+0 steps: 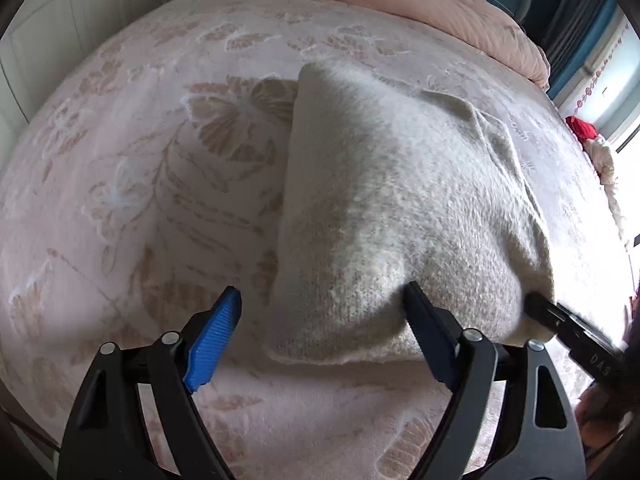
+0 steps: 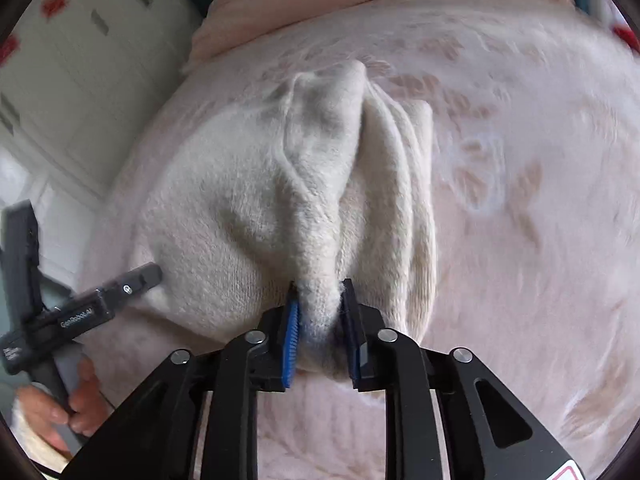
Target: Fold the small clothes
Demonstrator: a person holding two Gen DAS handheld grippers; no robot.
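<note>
A: Where is the sweater (image 1: 400, 216)?

B: On the bed, on a pink blanket (image 1: 140, 184) with a leaf pattern; it is cream, fuzzy knit, bunched into a folded heap right of the blanket's middle in the left wrist view; a fold edge runs down its left side and a flap lies on its far right corner.

A: And the left gripper (image 1: 320, 300)?

B: Spread wide; its blue-padded finger (image 1: 216, 340) stands off the sweater's left edge, over bare blanket; the other finger's tip touches the knit at its near edge; nothing is held between them.

A: The right gripper (image 2: 318, 312)?

B: Pinching the sweater; in its own view the two pads are pressed in on a ridge of knit at the near edge, and the cloth rises into folds that run away from the pinch; a second, narrower fold lies just right of the ridge.

A: Do the two see each other?

B: Yes; the right one's tip enters the left view at the lower right, touching the sweater's near right corner; the left one shows in the right view at the left, its tip at the sweater's left edge, with the hand (image 2: 52, 408) holding its handle below.

A: Anything else?

B: A pink duvet (image 1: 400, 4) heaped along the far end of the bed; white cupboard doors (image 2: 80, 80) beyond the bed's side; something red (image 1: 582, 128) by the window, too small to name.
</note>
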